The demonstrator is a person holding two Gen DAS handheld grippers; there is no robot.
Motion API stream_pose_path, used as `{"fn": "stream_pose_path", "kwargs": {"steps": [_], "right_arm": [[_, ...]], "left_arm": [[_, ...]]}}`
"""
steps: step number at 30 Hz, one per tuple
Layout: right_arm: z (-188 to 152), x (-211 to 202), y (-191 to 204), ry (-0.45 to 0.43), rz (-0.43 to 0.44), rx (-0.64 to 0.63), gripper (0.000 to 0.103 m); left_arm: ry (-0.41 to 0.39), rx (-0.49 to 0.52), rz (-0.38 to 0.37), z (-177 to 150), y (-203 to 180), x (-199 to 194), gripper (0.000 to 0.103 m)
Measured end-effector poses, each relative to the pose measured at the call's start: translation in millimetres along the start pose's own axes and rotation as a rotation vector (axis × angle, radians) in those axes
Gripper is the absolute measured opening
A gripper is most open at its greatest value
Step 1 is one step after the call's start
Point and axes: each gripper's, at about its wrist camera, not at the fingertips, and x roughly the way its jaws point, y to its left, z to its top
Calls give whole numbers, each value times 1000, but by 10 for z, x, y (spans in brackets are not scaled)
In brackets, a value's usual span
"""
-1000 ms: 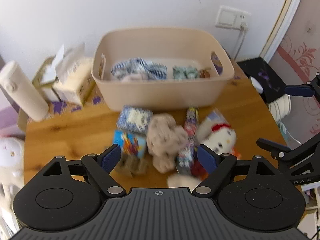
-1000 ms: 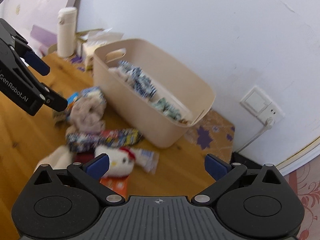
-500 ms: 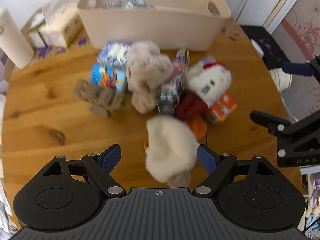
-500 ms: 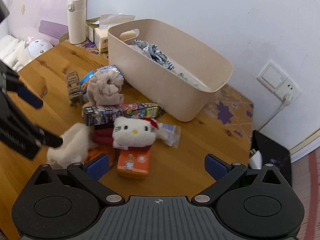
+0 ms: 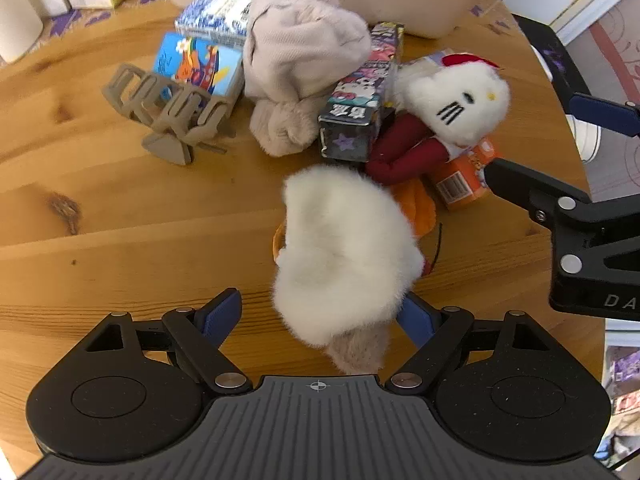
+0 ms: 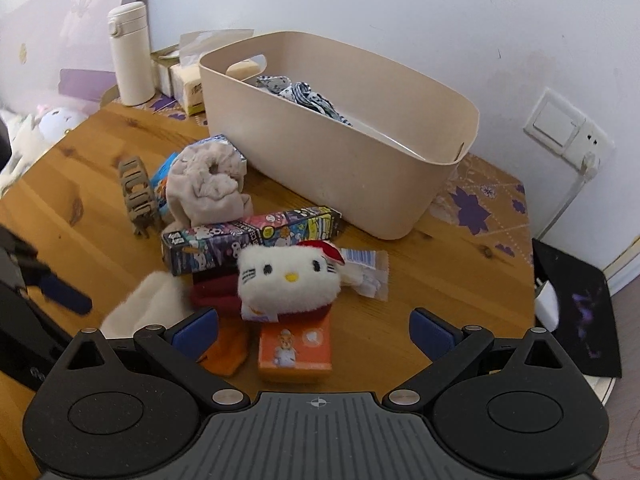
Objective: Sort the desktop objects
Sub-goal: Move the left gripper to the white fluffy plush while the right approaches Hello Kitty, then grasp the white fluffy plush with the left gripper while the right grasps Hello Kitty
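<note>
Both tongs gape wide, gripping nothing: left tongs (image 5: 320, 312) straddle a fluffy white plush toy (image 5: 344, 248); right tongs (image 6: 314, 330) hover above the wooden tabletop (image 6: 420, 284)

A round wooden table (image 6: 432, 288) of knotty, honey-coloured pine fills the foreground, with a purple-flowered cloth (image 6: 480, 196) lying along its far edge against the wall. The wall (image 6: 360, 8) is plain white, marked with faint hairline cracks and scuffs. A white light switch (image 6: 554, 122) and a socket (image 6: 592, 144) sit side by side on it at the right, and a white cable (image 6: 568, 196) hangs down from the socket's plug. A pale pink panel (image 6: 68, 20) leans in the left corner. Beyond the table's right edge the floor (image 5: 624, 40) shows a pinkish scroll pattern. Soft, even daylight covers everything.
</note>
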Motion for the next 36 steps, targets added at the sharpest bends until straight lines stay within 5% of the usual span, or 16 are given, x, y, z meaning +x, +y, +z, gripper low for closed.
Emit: {"fn": "stream_pose_path", "kwargs": {"steps": [9,15,18,23,28,36], "right_arm": [[67,232,22,3,8,25,103],[131,343,52,-5,17,21,94],[154,395,76,-3,24,18,86],[141,432,92,3,48,25,61],[82,362,115,-7,71,17,55],[-38,176,112,-19,83,34,55]], "left_arm": [[35,-37,-43,47,89,118,85],[17,-55,-62,73,155,91,81],[13,-41,-46,70,158,70,69],[22,5,-11,65,132,41,31],[9,25,11,3,129,-19,21],[-24,47,29,-165,128,-160,18]]}}
